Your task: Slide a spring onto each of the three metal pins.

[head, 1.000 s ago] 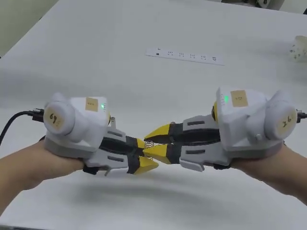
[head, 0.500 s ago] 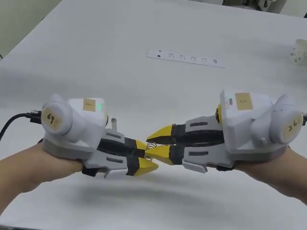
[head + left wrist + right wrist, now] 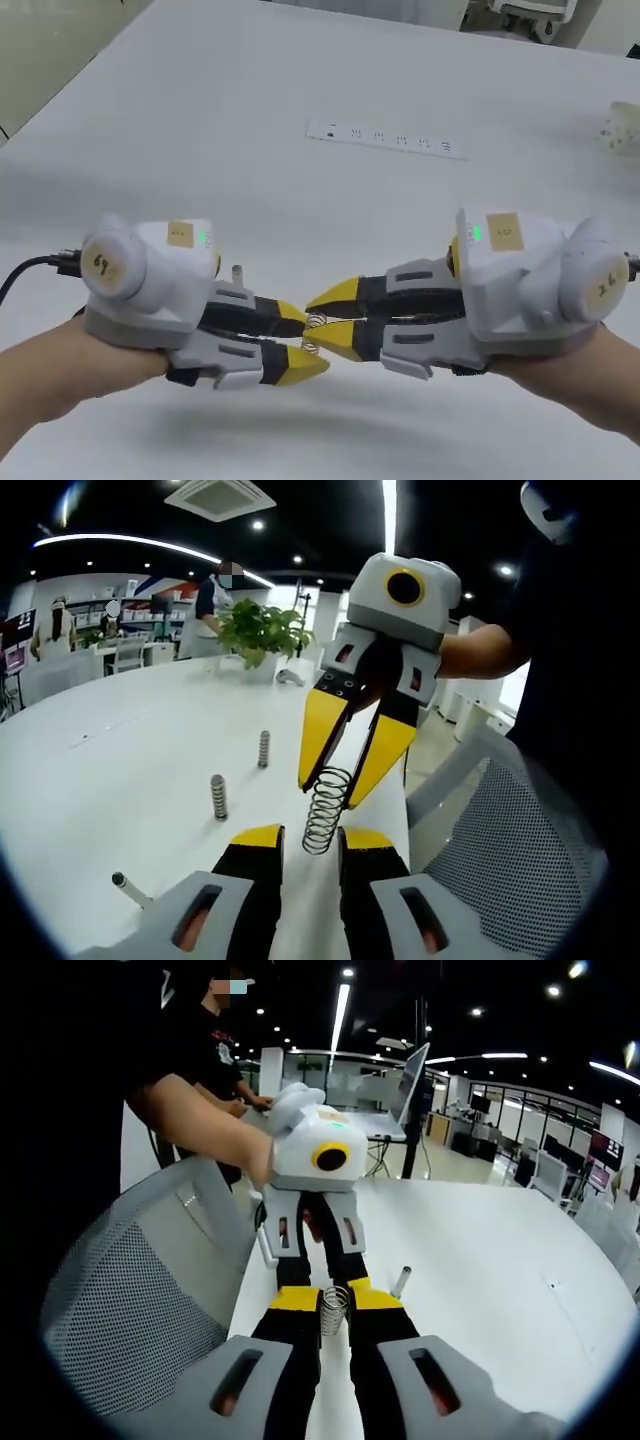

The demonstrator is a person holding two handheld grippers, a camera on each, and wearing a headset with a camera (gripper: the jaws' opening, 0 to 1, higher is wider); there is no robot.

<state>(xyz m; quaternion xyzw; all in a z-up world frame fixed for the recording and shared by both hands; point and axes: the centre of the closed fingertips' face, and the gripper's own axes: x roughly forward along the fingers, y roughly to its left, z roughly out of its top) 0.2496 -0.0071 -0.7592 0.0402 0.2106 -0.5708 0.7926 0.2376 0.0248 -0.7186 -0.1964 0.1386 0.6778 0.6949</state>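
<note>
The left gripper [image 3: 312, 838] has eased its jaws a little wider than a second ago, loose around the spring [image 3: 325, 810] at mid-frame. The right gripper [image 3: 335, 1305] pinches its far end. Left of centre, two pins [image 3: 218, 796] look already sprung. One bare pin [image 3: 127, 887] waits at the desk's [image 3: 120, 770] lower left.
</note>
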